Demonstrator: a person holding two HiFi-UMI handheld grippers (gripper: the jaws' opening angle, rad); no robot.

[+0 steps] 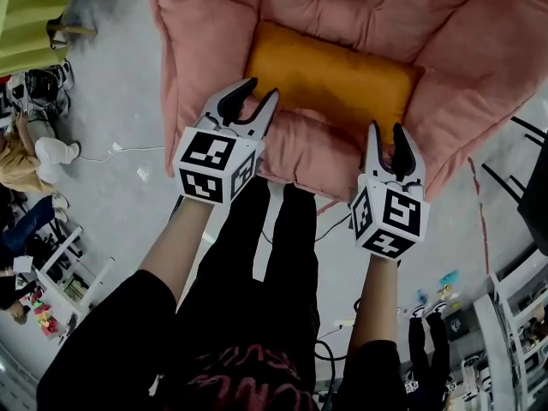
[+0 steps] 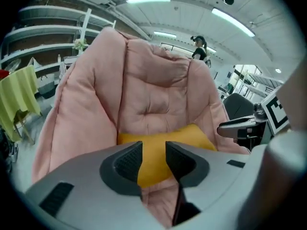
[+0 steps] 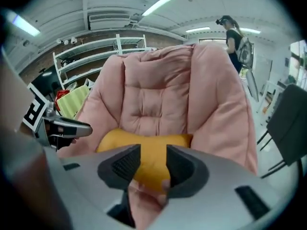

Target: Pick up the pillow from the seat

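Note:
An orange pillow (image 1: 334, 75) lies across the seat of a pink padded chair (image 1: 479, 50), leaning against its backrest. My left gripper (image 1: 261, 90) hovers over the seat's front edge, near the pillow's left end, with its jaws open and nothing between them. My right gripper (image 1: 386, 129) hangs at the pillow's right front corner, also open and empty. In the left gripper view the pillow (image 2: 192, 135) shows beyond the parted jaws of the left gripper (image 2: 153, 150). In the right gripper view the pillow (image 3: 144, 140) lies just ahead of the right gripper (image 3: 153, 152).
The chair's thick pink sides (image 1: 175, 67) rise on both sides of the pillow. A yellow-green chair (image 1: 34, 15) stands at the far left, a dark chair frame (image 1: 531, 144) at the right. Cables (image 1: 128, 150) cross the floor. Shelving (image 1: 514, 315) is at the lower right. A person (image 3: 235, 37) stands behind.

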